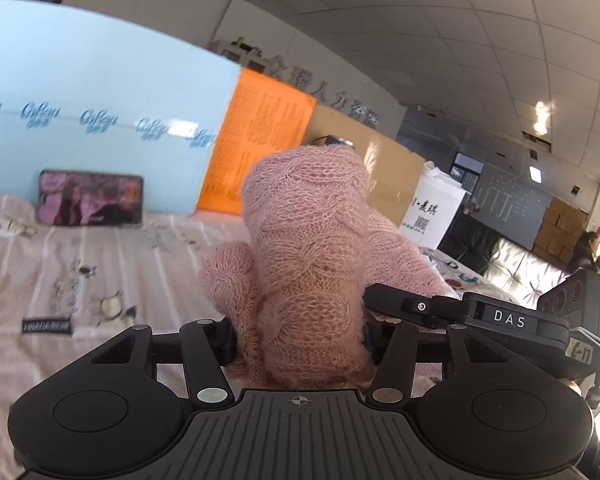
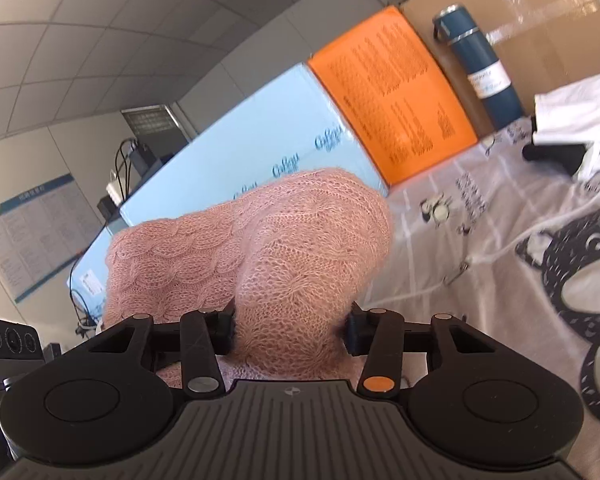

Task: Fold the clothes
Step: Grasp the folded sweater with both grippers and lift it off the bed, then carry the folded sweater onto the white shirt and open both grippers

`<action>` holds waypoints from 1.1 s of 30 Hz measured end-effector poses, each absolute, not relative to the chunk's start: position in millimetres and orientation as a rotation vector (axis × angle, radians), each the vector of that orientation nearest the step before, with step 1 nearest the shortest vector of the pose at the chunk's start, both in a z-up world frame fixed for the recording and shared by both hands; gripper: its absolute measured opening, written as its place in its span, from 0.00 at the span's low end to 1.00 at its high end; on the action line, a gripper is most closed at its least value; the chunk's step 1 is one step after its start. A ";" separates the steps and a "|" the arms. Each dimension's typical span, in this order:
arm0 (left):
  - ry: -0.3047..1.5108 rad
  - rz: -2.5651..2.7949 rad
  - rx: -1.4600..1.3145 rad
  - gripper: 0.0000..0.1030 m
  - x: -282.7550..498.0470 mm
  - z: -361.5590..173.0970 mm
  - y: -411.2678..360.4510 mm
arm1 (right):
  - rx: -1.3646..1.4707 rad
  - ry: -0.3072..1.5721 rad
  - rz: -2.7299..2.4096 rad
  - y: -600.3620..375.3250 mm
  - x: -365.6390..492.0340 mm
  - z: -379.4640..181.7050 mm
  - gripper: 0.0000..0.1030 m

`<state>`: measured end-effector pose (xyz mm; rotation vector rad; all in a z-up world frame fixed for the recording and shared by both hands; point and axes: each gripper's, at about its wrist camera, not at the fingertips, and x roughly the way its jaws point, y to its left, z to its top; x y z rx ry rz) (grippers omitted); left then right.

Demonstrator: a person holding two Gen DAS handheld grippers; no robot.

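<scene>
Two gripper cameras look across a bed (image 1: 80,272) covered in a pale pink striped sheet printed with small cartoon figures. Behind the bed stand a large light blue board (image 1: 100,92) with repeated printed lettering, an orange sheet (image 2: 396,92) covered in dark print, and brown cardboard (image 2: 540,20) to its right. A pink cable-knit sweater (image 1: 308,240) fills the middle of both views, bunched up and lifted above the sheet. The left gripper (image 1: 300,340) is clamped onto a thick fold of this knit, which bulges upward between the black fingers and hides their tips. The right gripper (image 2: 292,332) is likewise closed on a rounded bunch of the same sweater, with more knit trailing off to the left of that view. In the left view, the right gripper's black body lies just beside the sweater, touching or nearly touching it. On the sheet to the right lies a garment (image 2: 580,280) with a dark cartoon print and a white cord. A white cloth (image 2: 580,108) sits further back near the cardboard. A dark blue flask (image 2: 480,64) leans against the cardboard. A phone (image 1: 90,198) with a lit screen is propped against the blue board.
</scene>
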<state>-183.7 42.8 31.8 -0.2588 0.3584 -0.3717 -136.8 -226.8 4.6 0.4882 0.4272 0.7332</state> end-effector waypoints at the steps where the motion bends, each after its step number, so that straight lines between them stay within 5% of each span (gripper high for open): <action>1: 0.342 -0.394 -0.231 0.51 -176.2 38.4 33.9 | 0.489 0.393 0.714 -235.4 -136.2 10.6 0.42; 18: 0.126 -0.529 -0.137 0.51 -6.7 94.6 -114.0 | 0.450 -0.092 0.303 -339.1 -40.9 103.2 0.42; 33: 0.487 -0.586 -0.314 0.54 114.0 4.7 -171.5 | 0.551 0.249 -0.020 -413.2 62.6 5.8 0.41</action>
